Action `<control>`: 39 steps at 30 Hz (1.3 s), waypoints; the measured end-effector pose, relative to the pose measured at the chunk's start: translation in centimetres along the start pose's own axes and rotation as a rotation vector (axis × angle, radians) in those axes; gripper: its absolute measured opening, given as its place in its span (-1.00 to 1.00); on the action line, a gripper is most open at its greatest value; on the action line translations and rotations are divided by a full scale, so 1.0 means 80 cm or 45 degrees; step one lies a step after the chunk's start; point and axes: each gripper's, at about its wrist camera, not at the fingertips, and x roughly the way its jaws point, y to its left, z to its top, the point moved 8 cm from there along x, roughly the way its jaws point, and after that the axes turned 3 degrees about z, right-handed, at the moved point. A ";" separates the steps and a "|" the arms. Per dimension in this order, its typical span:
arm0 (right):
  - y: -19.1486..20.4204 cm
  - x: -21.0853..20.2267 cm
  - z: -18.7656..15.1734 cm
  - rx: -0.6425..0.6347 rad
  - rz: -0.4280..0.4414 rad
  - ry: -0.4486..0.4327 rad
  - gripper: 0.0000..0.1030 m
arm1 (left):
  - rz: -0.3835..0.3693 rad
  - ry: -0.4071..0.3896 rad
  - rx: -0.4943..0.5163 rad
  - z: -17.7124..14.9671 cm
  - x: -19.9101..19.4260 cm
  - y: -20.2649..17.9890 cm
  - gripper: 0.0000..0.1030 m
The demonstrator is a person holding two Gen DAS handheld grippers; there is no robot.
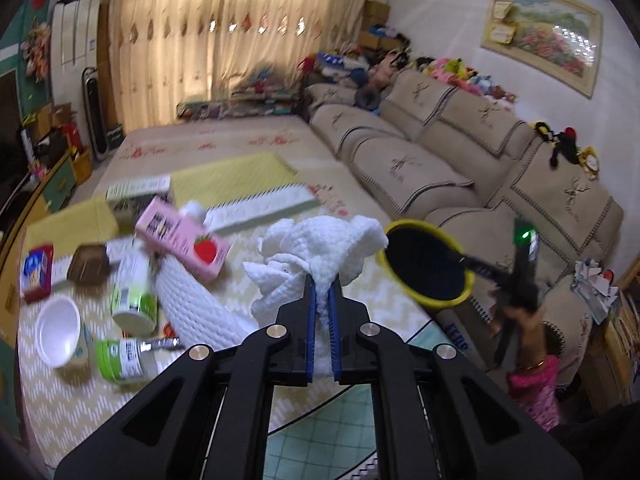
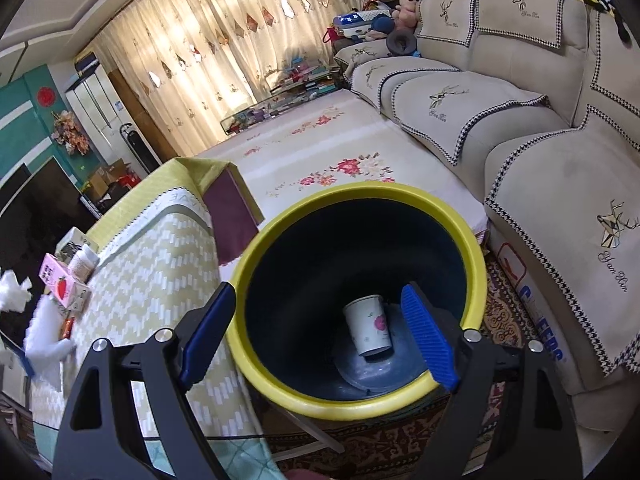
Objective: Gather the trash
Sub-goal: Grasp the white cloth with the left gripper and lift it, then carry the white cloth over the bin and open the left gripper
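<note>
Between the blue pads of the left gripper (image 1: pixel 323 292) a crumpled white paper towel (image 1: pixel 320 248) is pinched tightly, its bulk bunched above and ahead of the fingertips and lifted clear of the table (image 1: pixel 360 292). Below and to the left of it, a pink strawberry carton (image 1: pixel 182 238), a white ribbed roll (image 1: pixel 192 300), two green-labelled jars (image 1: pixel 134 292), a white bowl (image 1: pixel 58 330) and a small red box (image 1: pixel 37 274) are spread over the yellow patterned tablecloth. Just to the right of the towel, the yellow-rimmed bin (image 1: pixel 428 266) is seen, beside the table's edge.

The jaws of the right gripper (image 2: pixel 320 332) are spread wide. The bin's near rim (image 2: pixel 360 408) lies between the two blue pads; whether it is pressed by them cannot be told. Inside the dark bin a white paper cup (image 2: pixel 368 324) with a pink mark is lying on the bottom. A beige sofa (image 2: pixel 540 140) is set behind the bin, and lit curtains (image 2: pixel 208 52) are hung across the far wall.
</note>
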 end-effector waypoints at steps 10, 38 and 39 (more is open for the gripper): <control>0.004 -0.023 -0.005 -0.013 0.039 -0.029 0.56 | 0.009 -0.076 0.121 0.049 -0.018 -0.054 -0.87; -0.120 -0.119 -0.039 0.233 -0.125 -0.126 0.63 | -0.253 0.286 0.413 0.046 0.305 -0.297 -0.86; -0.122 -0.120 -0.040 0.239 -0.130 -0.124 0.63 | -0.254 0.295 0.411 0.044 0.314 -0.301 -0.84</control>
